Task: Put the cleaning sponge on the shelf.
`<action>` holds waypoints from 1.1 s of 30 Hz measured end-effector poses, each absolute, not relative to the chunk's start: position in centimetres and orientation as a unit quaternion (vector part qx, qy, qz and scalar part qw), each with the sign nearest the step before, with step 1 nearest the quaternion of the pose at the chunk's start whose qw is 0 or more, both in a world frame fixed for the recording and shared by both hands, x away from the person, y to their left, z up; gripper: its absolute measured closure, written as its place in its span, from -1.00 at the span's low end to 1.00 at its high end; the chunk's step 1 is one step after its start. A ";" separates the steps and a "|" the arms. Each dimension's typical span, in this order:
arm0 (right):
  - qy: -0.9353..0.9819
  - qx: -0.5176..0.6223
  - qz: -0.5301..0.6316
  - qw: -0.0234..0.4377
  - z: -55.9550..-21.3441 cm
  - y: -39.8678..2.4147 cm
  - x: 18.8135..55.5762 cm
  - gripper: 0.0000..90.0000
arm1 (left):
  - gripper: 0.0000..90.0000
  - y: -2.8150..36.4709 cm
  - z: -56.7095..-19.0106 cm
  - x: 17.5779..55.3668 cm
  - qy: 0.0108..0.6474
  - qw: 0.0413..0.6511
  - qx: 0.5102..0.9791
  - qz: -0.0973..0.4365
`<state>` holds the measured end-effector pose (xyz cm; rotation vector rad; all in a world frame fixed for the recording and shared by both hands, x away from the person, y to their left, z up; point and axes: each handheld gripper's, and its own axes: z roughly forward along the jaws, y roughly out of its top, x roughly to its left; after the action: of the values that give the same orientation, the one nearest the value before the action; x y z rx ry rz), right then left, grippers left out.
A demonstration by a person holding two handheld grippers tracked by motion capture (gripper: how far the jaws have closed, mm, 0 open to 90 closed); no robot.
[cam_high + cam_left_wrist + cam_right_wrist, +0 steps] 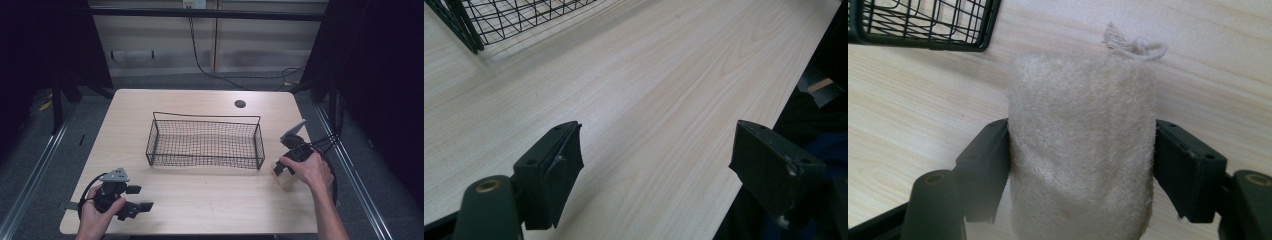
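A beige loofah sponge (1080, 150) with a short string loop (1135, 46) at its far end sits between my right gripper's (1080, 165) jaws, which press on both of its sides. From above, the sponge (285, 179) rests low on the table at the right, under the person's right hand (310, 170). My left gripper (141, 198) lies near the front left corner of the table; its jaws stand wide apart over bare wood (659, 150). A black wire basket (205, 117) stands empty in the middle of the table.
The basket's corner (469, 35) lies ahead-left of the left gripper, and another corner (983, 35) lies ahead-left of the sponge. A dark round hole (240, 104) is at the table's back. The table's front edge runs close by the left gripper. Cables trail off the right side.
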<state>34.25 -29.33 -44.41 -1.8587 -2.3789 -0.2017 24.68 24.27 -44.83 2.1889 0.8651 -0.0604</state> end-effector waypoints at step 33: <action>-0.785 -0.609 -0.100 0.054 -41.7 -30.2 32.7 -0.37 | -0.55 24.2 -44.8 24.7 0.339 0.381 0.860 -0.026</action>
<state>32.67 -30.19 -41.75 -1.8487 -2.3855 -0.3052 24.67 24.21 -44.85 2.1954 0.8655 -0.0664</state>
